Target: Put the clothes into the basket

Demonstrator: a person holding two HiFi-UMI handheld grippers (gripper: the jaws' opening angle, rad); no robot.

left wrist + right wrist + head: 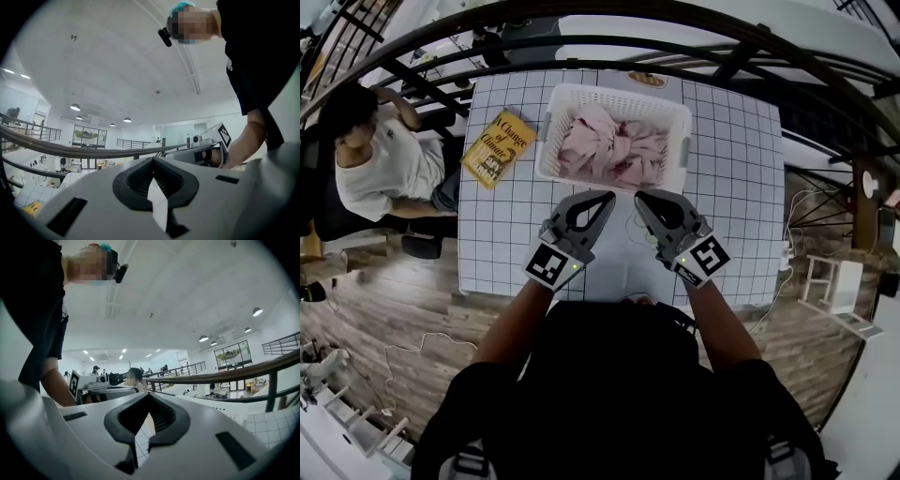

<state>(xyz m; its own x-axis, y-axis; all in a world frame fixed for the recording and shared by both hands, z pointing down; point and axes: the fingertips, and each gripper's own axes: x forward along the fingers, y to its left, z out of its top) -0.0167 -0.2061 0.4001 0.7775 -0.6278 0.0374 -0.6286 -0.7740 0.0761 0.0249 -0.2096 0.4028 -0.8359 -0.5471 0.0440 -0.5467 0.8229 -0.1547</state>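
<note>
Holds left tool (607, 196) and right tool (639, 197) clenched, empty. Shows clothes (614, 150) heaped in basket (549, 141) at 12 o'clock on tabletop (502, 234). Might spill a fold, perhaps draped over its edge, if nudged.

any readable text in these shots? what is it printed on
"A Change of Climate": on the cover of the yellow book.
Smaller print lower on that cover: too small to read.
Square markers on the left tool and right tool: black-and-white patterns only, no words or numbers.
</note>
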